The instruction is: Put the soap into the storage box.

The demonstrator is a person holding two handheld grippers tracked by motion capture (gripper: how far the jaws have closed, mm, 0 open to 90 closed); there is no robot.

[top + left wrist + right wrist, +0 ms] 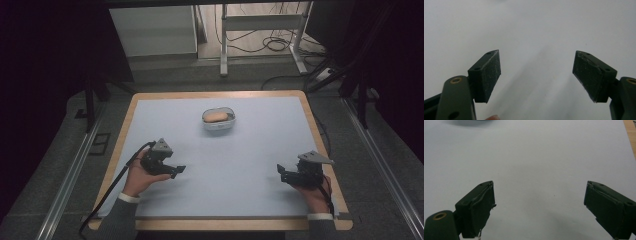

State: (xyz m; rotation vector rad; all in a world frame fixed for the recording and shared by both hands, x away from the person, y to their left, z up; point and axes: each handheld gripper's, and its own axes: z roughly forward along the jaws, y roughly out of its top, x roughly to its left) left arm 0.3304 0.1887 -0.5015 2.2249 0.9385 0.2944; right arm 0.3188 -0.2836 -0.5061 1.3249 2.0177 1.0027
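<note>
Nearest the person's edge of the bench [320, 220], both hands rest low on the pale sheet [250, 165] that covers it, one toward each near corner. The left gripper [180, 169] sits by the near left corner, angled inward toward the middle, and its jaws stand apart with nothing between them; in the left gripper view the two dark pads [490, 72] frame only bare sheet. The right gripper [281, 171] sits by the near right corner, pointing across toward the left, and its jaws are likewise apart and empty, its pads [480, 210] also framing blank sheet in the right gripper view. Held this way, both tools look parked or readied rather than working (neither is close to anything it could grasp). Farther off, about midway across and toward the far edge, stands a small white bowl [218, 125] with an orange-tan rounded item [216, 117] lying inside it, well apart from both grippers. The bowl's central spot puts it within equal reach of either hand, which suits a pick from either side; judging by the inward tilt of the left gripper, that hand seems the likelier one to go for it. Beyond the far edge lie grey floor, cables [272, 45] and the legs of a metal frame [225, 45].
</note>
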